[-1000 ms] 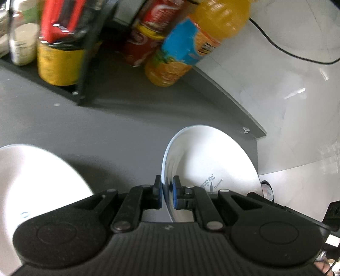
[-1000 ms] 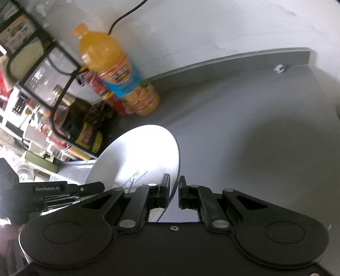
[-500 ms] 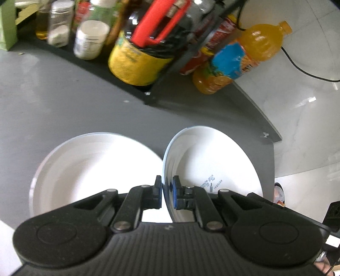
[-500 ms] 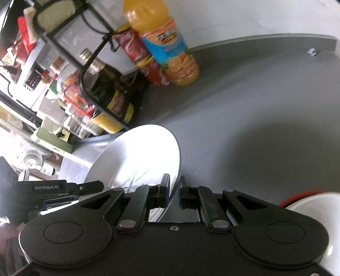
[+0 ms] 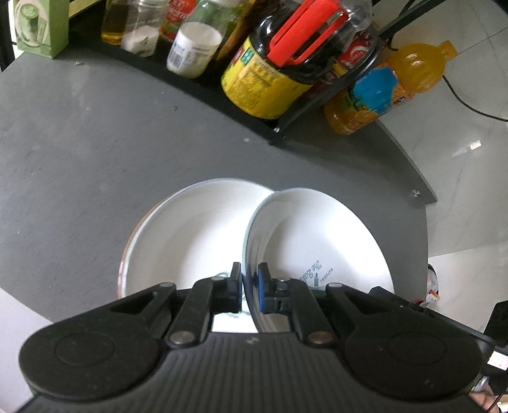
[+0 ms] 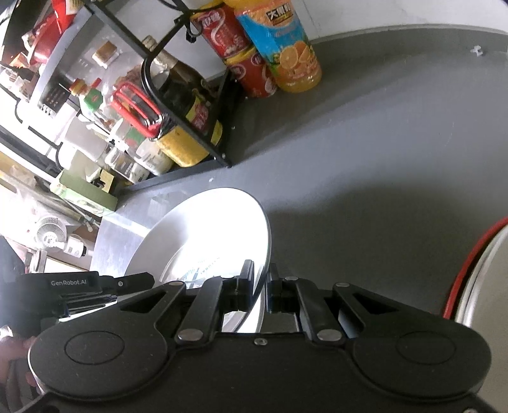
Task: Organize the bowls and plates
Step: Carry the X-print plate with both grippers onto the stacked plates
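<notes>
A white plate with printed lettering is held up on edge above the grey counter. My left gripper is shut on its near rim. The same plate shows its back in the right wrist view, where my right gripper is also shut on its rim. A second white plate lies flat on the counter just left of and below the held one, with a reddish edge showing under it. A red-rimmed white dish sits at the right edge of the right wrist view.
A black wire rack full of jars and bottles runs along the back. Beside it stand an orange juice bottle and red cans. The counter ends at the right. A green box is far left.
Both grippers have carried the held plate left along the counter. The flat white plate has come in under and beside it. The red-rimmed dish has entered the right wrist view.
</notes>
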`<state>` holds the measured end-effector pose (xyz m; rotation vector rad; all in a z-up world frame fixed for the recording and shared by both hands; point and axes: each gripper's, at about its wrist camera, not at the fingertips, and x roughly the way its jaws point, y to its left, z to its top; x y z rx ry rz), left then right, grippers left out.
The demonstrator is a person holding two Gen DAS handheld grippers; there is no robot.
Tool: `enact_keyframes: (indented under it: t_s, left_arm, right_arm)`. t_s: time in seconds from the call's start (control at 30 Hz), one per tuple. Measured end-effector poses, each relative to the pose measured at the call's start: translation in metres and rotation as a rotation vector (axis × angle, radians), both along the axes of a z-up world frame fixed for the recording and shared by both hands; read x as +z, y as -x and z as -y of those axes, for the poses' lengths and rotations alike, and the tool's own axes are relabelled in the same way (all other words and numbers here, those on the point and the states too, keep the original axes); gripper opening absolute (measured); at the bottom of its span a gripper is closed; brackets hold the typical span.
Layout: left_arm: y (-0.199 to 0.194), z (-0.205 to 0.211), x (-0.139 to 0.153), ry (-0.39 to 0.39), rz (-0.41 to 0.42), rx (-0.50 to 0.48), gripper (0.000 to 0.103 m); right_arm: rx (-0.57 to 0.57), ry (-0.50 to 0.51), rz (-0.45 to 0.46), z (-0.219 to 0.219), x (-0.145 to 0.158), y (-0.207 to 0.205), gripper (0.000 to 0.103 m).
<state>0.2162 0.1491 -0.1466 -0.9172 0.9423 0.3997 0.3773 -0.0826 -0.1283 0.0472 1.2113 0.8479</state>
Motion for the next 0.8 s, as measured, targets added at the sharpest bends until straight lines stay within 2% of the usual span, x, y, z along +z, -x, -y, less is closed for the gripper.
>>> enact_keyframes:
  t_s: [0.33,0.8]
  left_arm:
    - [0.010,0.000,-0.026,0.026,-0.034,-0.021,0.009]
    - [0.019,-0.006,-0.040,0.022,-0.090,0.012,0.012]
  right_arm:
    - [-0.028,0.043,-0.001,0.006,-0.015,0.025,0.008]
    - [0.025,0.105,0.018,-0.015,-0.022,0.035,0.008]
